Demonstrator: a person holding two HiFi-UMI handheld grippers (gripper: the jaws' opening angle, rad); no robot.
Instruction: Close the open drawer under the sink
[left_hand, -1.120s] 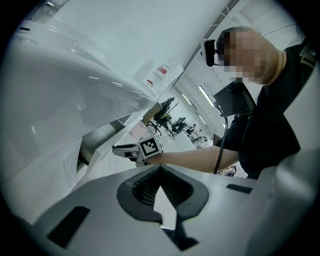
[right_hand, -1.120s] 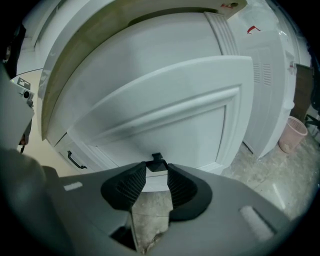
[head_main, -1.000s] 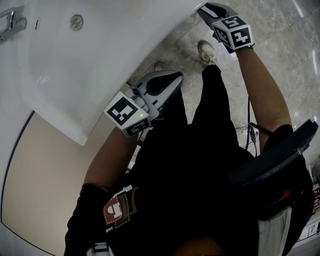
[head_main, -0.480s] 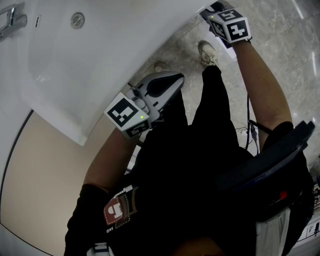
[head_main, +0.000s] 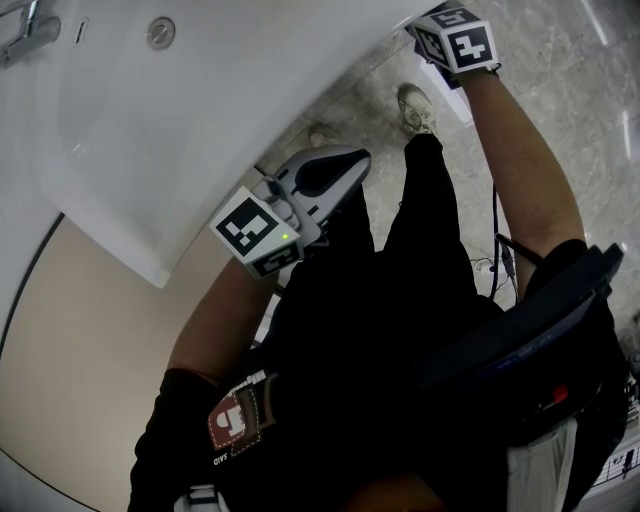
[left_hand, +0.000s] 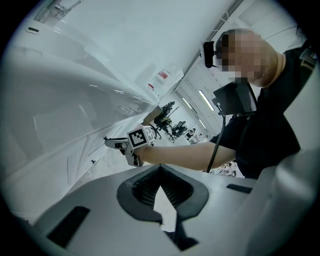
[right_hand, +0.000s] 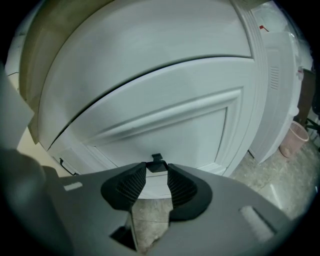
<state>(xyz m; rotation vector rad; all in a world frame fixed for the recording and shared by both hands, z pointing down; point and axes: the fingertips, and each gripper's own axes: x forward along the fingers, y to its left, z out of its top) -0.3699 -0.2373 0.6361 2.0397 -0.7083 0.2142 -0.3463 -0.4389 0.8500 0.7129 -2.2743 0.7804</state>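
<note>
drawer front (right_hand: 165, 125): long axis rising rightward; right gripper (right_hand: 156, 170): jaws apart, handle (right_hand: 156, 161) between tips; left gripper (left_hand: 160, 168): closed, empty

The sink (head_main: 150, 130) is shining white, and the worktop (head_main: 90, 370) beside it is showing soft beige. The floor (head_main: 580, 110) is showing grey with cloudy streaks. The left gripper (left_hand: 160, 167) is looking grey with black pads (left_hand: 141, 189). Its cube (head_main: 255, 228) is showing black and white squares. The cabinet front (right_hand: 165, 120) is looking white, with a small black handle (right_hand: 156, 161). The person's clothes (head_main: 370, 330) are looking black.
</note>
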